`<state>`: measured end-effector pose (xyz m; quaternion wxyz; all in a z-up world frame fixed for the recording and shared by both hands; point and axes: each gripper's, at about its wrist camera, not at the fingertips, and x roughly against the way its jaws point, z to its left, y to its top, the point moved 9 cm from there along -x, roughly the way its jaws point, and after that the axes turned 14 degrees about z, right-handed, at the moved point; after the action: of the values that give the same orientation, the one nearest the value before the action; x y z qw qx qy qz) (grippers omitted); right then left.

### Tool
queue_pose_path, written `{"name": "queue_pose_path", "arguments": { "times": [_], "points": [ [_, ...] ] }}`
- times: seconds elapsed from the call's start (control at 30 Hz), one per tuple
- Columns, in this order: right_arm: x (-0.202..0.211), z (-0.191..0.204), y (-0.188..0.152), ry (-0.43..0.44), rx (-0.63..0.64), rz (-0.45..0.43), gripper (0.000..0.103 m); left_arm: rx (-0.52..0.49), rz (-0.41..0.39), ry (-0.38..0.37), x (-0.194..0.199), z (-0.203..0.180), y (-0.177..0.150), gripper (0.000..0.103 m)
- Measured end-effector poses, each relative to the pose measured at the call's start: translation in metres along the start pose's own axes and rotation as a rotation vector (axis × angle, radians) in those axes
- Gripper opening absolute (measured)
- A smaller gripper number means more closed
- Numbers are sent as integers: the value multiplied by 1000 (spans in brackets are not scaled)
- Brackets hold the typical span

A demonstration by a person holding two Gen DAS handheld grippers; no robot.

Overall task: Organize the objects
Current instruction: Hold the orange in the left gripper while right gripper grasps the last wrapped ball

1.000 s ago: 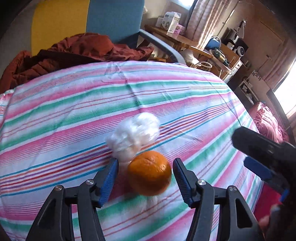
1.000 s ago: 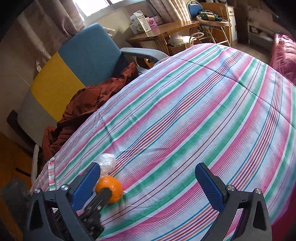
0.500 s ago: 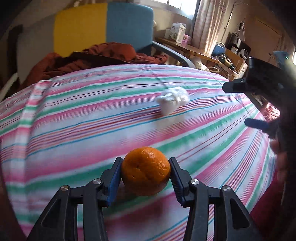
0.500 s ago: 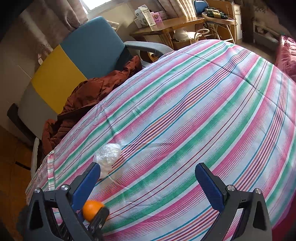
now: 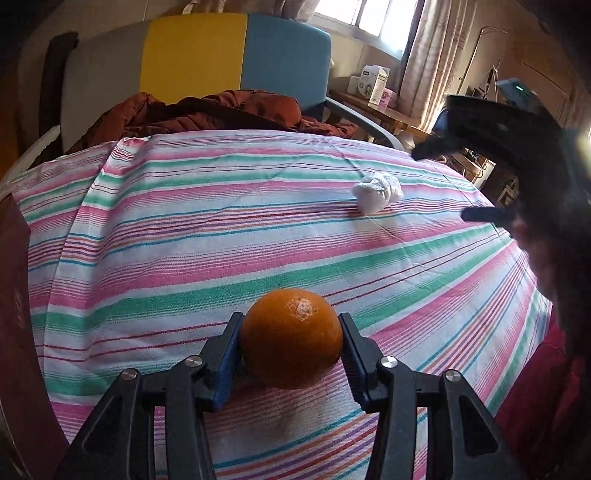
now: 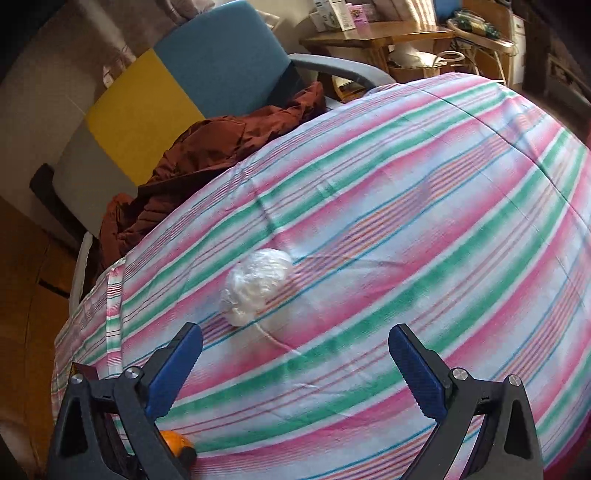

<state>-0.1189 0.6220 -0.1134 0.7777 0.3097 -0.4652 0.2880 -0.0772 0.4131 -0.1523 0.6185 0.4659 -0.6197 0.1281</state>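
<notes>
Nearest in the left wrist view, the left gripper has just been closing, and its blue pads now press both sides of an orange, which sits between the jaws just above the striped sheet. A sliver of the same orange shows at the bottom left of the right wrist view, low behind the left finger of the right gripper.

The right gripper stands wide, nothing between its pads, above the pink, green and white stripes of the sheet on the bed. Just beyond its left finger lies a crumpled ball of clear plastic, resting on the sheet and apart from the pads. In the left wrist view that ball lies far right of the orange, with the right gripper dark against the light just beside it at the right edge.

A dark red box edge shows at the near left. Beyond the bed, a rust-brown jacket is heaped on a chair with grey, yellow and blue panels. Farther right, a wooden side table carries small cartons by the curtained window.
</notes>
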Motion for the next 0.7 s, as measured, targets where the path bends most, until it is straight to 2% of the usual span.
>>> {"name": "queue_pose_path", "arguments": {
  "times": [0.23, 0.3, 0.33, 0.37, 0.4, 0.47, 0.57, 0.7],
  "points": [
    [-42, 24, 34, -47, -9, 26, 101, 0, 17, -25, 0, 1, -2, 50],
    [-53, 29, 42, -73, -6, 25, 92, -12, 17, -22, 0, 1, -4, 50],
    [-61, 33, 44, -83, 4, 40, 78, -15, 17, -23, 0, 1, -4, 50],
    [-70, 37, 44, -91, 23, 68, 57, -15, 18, -29, 0, 2, -4, 50],
    [-79, 41, 41, -102, 44, 102, 45, -14, 19, -34, 0, 2, -4, 50],
    [-85, 44, 36, -134, 84, 119, 36, -9, 24, -44, 0, 2, -4, 50],
    [-77, 46, 21, -143, 147, 133, 35, -6, 24, -47, 1, 4, -4, 50],
    [-57, 53, -16, -120, 265, 171, 35, -16, 18, -26, 0, 2, -5, 50]
  ]
}}
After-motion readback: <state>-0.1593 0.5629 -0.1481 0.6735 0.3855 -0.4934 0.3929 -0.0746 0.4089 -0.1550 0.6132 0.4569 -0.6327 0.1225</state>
